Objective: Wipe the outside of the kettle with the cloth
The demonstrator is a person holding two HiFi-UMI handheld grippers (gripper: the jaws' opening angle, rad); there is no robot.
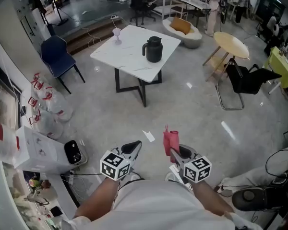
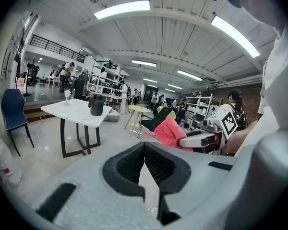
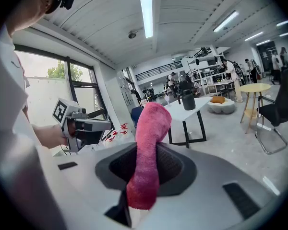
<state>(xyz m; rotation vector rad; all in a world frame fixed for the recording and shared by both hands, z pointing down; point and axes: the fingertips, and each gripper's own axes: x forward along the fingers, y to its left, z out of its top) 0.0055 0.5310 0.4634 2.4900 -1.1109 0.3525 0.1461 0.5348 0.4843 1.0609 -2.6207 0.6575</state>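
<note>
The black kettle stands on a white square table far ahead of me across the floor. It also shows small in the left gripper view as the kettle and in the right gripper view as the kettle. My right gripper is shut on a pink cloth, which sticks up between the jaws; the cloth fills the middle of the right gripper view. My left gripper is shut with nothing in it, held close to my body beside the right one.
A blue chair stands left of the table. White bags with red print and a box line the left wall. A round wooden table and a black chair are at the right. People stand at the back.
</note>
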